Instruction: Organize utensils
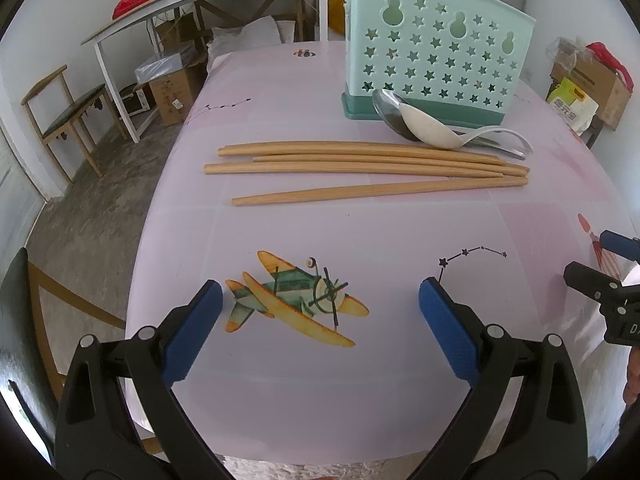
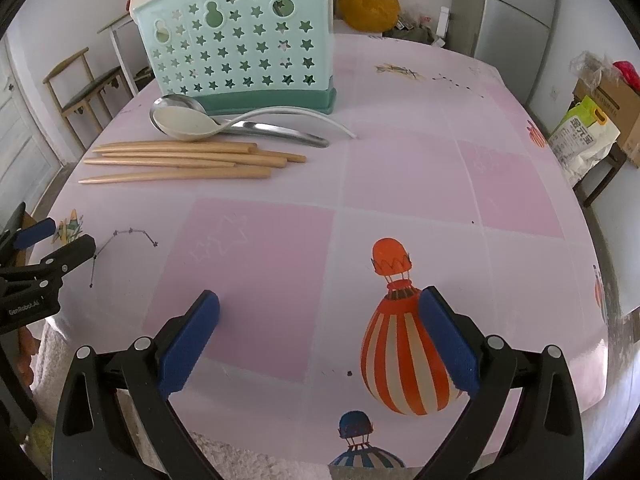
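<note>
- My left gripper [image 1: 320,300] is spread wide w/ nothing between the blue pads, hovering over the airplane print [image 1: 294,300] on the pink tablecloth [image 1: 400,224].
- My right gripper [image 2: 319,312] is likewise spread wide & empty, low over the cloth near the table's front edge; the orange striped balloon print [image 2: 404,356] sits just inside its right finger.
- Each gripper shows at the edge of the other's view: right one at the far right of the left cam, left one at the far left of the right cam.
- Utensils are all lying on the table, none held: four wooden chopsticks [image 1: 360,164] in a loose bundle, roughly parallel, ends uneven.
- Just behind the chopsticks: white ceramic spoon [image 1: 432,128] nested on top of a metal spoon [image 1: 386,106], bowls together, handles running the same way.
- Mint-green utensil holder [image 1: 432,52] w/ star cutouts stands upright on a darker green base, right behind the spoons; the metal spoon's bowl looks to touch the base.
- Something white pokes up above the holder's rim at one end – can't tell what it is.
- Both grippers are well apart from the utensils.
- Bkgd: wooden chair [image 1: 64,108] & a white-legged desk [image 1: 192,4] past the table.
</note>
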### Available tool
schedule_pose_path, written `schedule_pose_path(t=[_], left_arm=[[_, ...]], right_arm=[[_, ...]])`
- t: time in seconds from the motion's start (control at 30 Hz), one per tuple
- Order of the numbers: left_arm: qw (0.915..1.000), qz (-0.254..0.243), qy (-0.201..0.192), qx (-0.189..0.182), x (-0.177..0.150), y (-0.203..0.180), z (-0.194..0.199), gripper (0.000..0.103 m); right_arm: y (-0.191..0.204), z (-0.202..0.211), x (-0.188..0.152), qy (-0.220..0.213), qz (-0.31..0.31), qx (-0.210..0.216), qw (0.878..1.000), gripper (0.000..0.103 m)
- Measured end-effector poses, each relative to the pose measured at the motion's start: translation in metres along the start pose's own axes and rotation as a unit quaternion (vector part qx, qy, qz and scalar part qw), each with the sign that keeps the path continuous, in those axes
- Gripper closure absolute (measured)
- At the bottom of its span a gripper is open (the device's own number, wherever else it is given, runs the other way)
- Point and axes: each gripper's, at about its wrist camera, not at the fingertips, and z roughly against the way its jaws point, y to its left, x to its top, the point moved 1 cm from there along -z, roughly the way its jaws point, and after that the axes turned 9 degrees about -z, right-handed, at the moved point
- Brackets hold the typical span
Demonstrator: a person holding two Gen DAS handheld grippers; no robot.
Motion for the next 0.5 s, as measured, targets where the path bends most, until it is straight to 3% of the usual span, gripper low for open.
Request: schedule_pose_path(t=[0.5], left_arm=[[0.9998, -0.008, 0.014, -0.011, 0.0037, 0.004, -0.0025, 0.008]], right_arm=[[-0.0015, 0.0003, -0.0003, 0.01, -0.006, -0.007, 1.0, 0.006]])
